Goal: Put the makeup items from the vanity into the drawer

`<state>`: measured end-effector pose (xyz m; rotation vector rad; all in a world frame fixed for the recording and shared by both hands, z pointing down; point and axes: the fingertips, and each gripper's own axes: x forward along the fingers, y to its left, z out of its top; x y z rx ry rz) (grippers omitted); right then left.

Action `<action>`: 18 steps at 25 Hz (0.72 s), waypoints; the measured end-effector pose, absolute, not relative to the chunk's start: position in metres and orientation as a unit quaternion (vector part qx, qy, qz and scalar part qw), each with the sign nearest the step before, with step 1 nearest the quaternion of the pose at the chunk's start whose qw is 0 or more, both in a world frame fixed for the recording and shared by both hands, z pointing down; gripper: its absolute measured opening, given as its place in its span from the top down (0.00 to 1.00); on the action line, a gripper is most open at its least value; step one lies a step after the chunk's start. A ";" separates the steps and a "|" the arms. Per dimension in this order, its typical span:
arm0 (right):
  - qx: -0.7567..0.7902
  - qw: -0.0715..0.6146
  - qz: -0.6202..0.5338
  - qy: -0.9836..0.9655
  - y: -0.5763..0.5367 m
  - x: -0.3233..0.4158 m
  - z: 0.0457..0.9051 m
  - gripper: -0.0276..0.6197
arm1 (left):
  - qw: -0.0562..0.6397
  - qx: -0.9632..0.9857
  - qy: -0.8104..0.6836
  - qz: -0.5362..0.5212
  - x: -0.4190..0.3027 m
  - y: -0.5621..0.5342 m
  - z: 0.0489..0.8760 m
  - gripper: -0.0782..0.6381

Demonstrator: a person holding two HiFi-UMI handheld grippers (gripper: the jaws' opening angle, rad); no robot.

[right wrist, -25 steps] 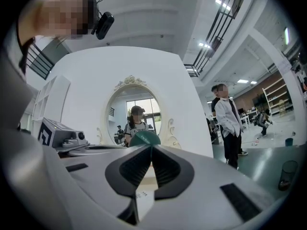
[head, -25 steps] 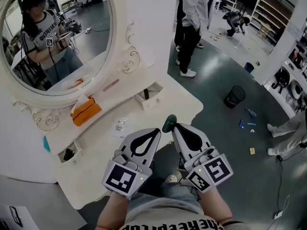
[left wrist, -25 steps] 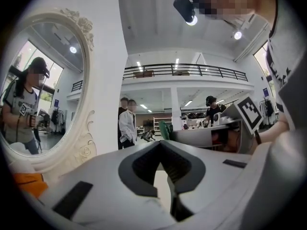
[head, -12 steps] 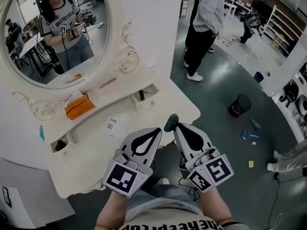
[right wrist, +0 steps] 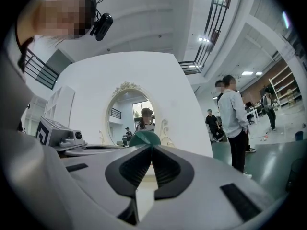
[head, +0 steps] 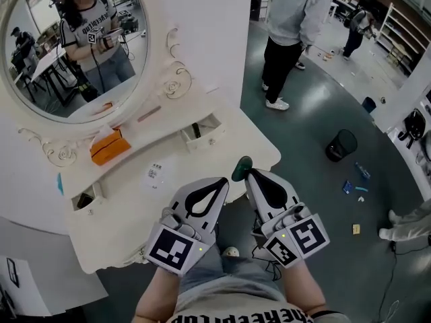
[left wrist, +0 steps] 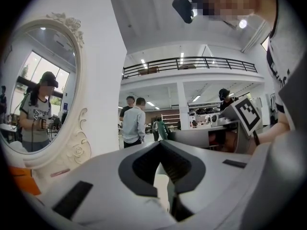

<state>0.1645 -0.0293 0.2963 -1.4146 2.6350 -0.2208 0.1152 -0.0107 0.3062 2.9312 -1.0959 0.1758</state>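
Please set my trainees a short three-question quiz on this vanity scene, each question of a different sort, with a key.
1. True or false: the right gripper is shut on a dark green item at its jaw tips.
2. The box-like item lying on the vanity below the mirror is: A orange, B blue, C black.
3. Fill in: the left gripper has its jaws ____, with nothing between them.

Key: 1 true; 2 A; 3 shut.
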 end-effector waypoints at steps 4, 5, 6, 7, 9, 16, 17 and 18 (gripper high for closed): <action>-0.474 0.071 -0.075 0.874 -0.034 0.169 0.297 0.91 | 0.004 0.937 -0.344 0.060 0.121 -0.016 0.308 0.87; -0.475 0.070 -0.075 0.874 -0.036 0.170 0.297 0.91 | 0.005 0.938 -0.342 0.060 0.122 -0.018 0.308 0.87; -0.476 0.069 -0.075 0.873 -0.038 0.171 0.298 0.91 | 0.006 0.938 -0.341 0.059 0.124 -0.021 0.309 0.87; -0.477 0.069 -0.076 0.873 -0.041 0.171 0.299 0.91 | 0.007 0.938 -0.340 0.058 0.124 -0.023 0.309 0.87; -0.478 0.067 -0.076 0.873 -0.047 0.171 0.300 0.91 | 0.009 0.938 -0.340 0.057 0.123 -0.029 0.309 0.87; -0.473 0.059 -0.078 0.875 -0.079 0.155 0.301 0.91 | 0.017 0.934 -0.353 0.056 0.104 -0.055 0.311 0.87; -0.472 0.057 -0.079 0.876 -0.084 0.152 0.302 0.91 | 0.018 0.933 -0.356 0.056 0.100 -0.060 0.312 0.87; -0.471 0.055 -0.079 0.877 -0.089 0.149 0.303 0.91 | 0.018 0.932 -0.358 0.055 0.096 -0.065 0.312 0.87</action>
